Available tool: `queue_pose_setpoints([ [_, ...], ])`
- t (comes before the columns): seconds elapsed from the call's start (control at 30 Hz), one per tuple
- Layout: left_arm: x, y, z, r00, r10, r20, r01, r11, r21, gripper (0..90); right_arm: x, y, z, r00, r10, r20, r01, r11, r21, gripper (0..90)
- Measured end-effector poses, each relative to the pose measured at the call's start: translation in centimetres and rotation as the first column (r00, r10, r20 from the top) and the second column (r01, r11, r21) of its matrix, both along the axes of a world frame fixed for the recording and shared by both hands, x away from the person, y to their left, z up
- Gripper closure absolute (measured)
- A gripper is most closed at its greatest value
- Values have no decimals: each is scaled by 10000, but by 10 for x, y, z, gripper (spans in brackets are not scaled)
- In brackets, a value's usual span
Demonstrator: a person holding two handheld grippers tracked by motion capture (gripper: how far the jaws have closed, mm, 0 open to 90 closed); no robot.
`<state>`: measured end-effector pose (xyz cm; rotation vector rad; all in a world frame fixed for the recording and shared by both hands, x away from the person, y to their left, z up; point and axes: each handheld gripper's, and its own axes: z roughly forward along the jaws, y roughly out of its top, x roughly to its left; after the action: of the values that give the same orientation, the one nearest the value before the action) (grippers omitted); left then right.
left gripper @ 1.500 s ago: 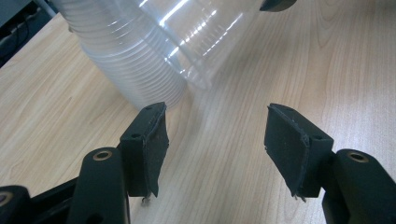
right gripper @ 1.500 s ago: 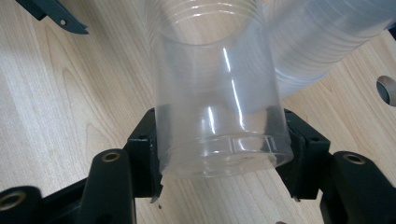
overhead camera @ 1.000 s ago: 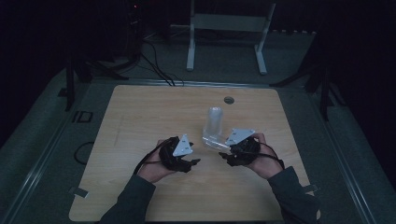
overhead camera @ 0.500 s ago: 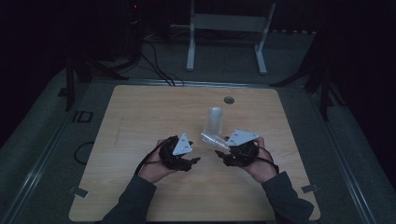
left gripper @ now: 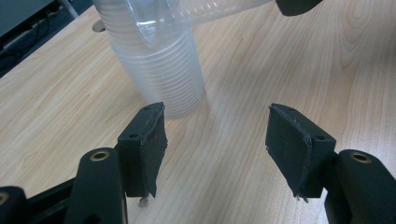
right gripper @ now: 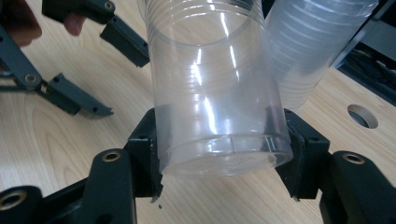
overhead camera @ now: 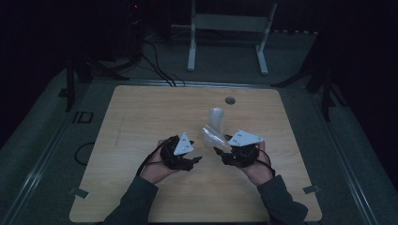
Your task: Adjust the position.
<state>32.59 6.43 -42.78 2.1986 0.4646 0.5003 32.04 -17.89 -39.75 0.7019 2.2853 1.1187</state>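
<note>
Pale wood with a fine grain is the surface of the worktop (overhead camera: 141, 122), and the room around it is dark. On the left side, the left tool (overhead camera: 190, 161) is held low over the wood by the person's left hand (overhead camera: 157, 168), with its grey three-cornered plate on top. In the left gripper view its two black jaws stand wide apart and there is nothing between them; only bare wood is seen in the gap.

Just beyond these jaws, a stack of clear plastic cups (left gripper: 161, 70) stands on the worktop, mouth down. In the high view this stack (overhead camera: 216, 117) is near the middle of the worktop, a little behind both tools.

To the right, the right tool (overhead camera: 224, 152) grips one single clear cup (overhead camera: 213, 136). In the right gripper view its jaws press on both sides of the cup (right gripper: 217, 93), close to the bottom end of the cup, and the cup points away from the camera. The cup is tilted, lifted off the wood, and its far end is just beside the stack. A round hole (overhead camera: 230, 100) is in the worktop behind the stack.
</note>
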Motion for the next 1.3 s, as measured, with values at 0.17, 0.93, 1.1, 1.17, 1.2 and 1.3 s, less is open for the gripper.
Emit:
queue_pose_setpoints([
  [0.17, 1, -1, 0, 10000, 68, -23, -68, 9999, -145, 378, -1, 3, -3, 9996, -176, 223, 171, 9996, 237, 417],
  [0.93, 2, 3, 1, 9992, 359, -196, -374, 9958, -839, 379, -7, 8, -10, 9821, -1167, 1479, 973, 9864, 1323, 419],
  [1.1, 1, 4, 4, 9990, 422, -163, -435, 9946, -944, 379, -8, 10, -13, 9757, -1355, 1722, 1123, 9840, 1382, 418],
  [1.17, 1, 4, 4, 9988, 462, -177, -477, 9943, -956, 375, -8, 11, -13, 9741, -1422, 1756, 1173, 9825, 1450, 419],
  [1.2, 1, 4, 5, 9984, 535, -191, -551, 9937, -972, 374, -8, 12, -14, 9728, -1463, 1797, 1206, 9818, 1466, 418],
  [1.3, 2, 6, 6, 9978, 578, -309, -611, 9911, -1187, 374, -9, 13, -15, 9680, -1620, 1916, 1333, 9790, 1541, 419],
])
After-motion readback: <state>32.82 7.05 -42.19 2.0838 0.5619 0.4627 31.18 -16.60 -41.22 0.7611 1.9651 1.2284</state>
